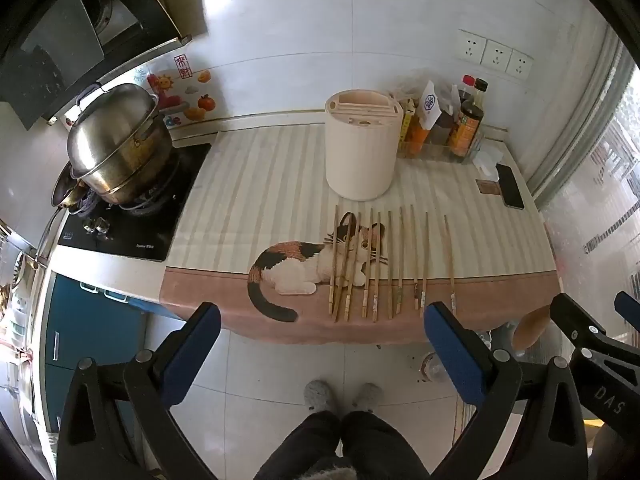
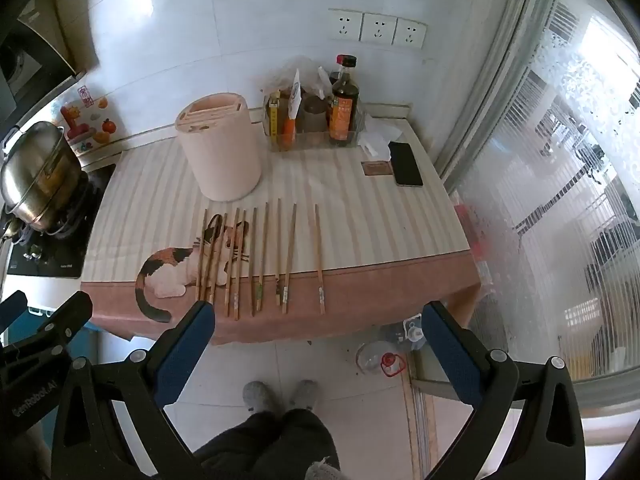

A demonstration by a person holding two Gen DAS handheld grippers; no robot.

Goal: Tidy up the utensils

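Pretty typical small kitchen here. White tiled wall [image 1: 304, 12] at the back with three white sockets [image 2: 376, 28] in a row, daylight bouncing off the tiles. The worktop [image 1: 120, 276] has a striped cloth [image 2: 352, 216] with a calico cat print [image 1: 304, 264] and a pink border hanging over the front edge. On the left there's a black gas hob [image 1: 132, 220] with a big steel pot [image 1: 116, 140] on it, a range hood [image 1: 60, 40] above, and blue cabinet doors [image 1: 80, 320] below. The right side is a frosted ribbed glass door [image 2: 560, 200], really bright. The floor [image 2: 320, 364] is pale grey tile, a bit crumby.
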